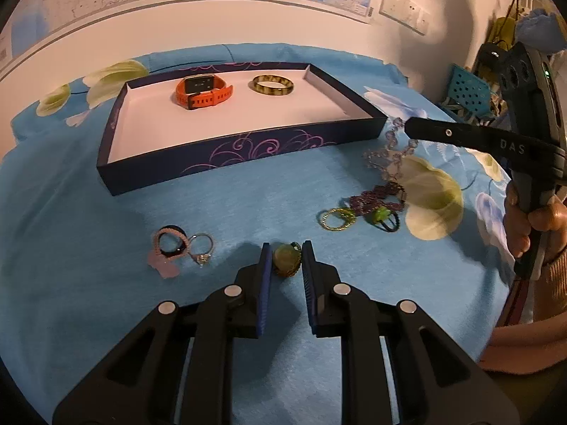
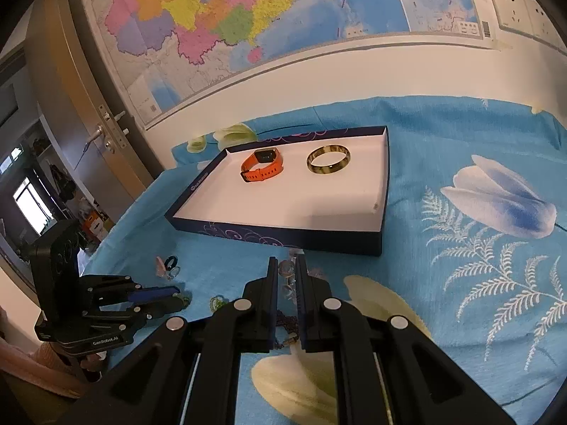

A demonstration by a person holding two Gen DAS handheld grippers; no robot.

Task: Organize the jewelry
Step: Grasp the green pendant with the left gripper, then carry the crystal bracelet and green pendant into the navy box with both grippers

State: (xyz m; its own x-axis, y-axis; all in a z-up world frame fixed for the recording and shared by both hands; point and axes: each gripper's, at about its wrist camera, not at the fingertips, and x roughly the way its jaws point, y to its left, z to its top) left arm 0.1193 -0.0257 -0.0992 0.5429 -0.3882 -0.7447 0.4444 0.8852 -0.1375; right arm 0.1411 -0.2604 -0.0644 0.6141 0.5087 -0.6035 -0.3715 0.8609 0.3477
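The left claw [image 1: 287, 253] is down on the blue flowered cloth [image 1: 88, 248], its two blue pads closed against either side of a round green stone ring [image 1: 286, 260]. The ring sits right at the fingertips, pinched between them.

The right claw [image 2: 284, 269] has its fingers drawn close together around a string of clear beads [image 2: 286, 268], just in front of the tray's near wall. The beads hang in the narrow gap, and the pads look to be pressing on them, though from this angle the contact is hard to make out. In the left wrist view the same beads [image 1: 391, 157] trail down across the cloth from the claw tip.

The dark blue tray [image 1: 226, 157] with purple swirls lies further back near the wall. Inside it an orange watch [image 1: 203, 92] and a yellow-brown bangle [image 1: 273, 85] lie side by side, apart from each other.

Loose on the cloth: a pink and black ring cluster [image 1: 170, 248] with a silver ring [image 1: 202, 249] touching it, left of the held ring; a purple chain [image 1: 375, 196], a gold-green hoop [image 1: 336, 217] and a green bead piece [image 1: 384, 217] to its right.

A hand [image 1: 531, 219] in a ribbed sleeve grips the right tool's handle.
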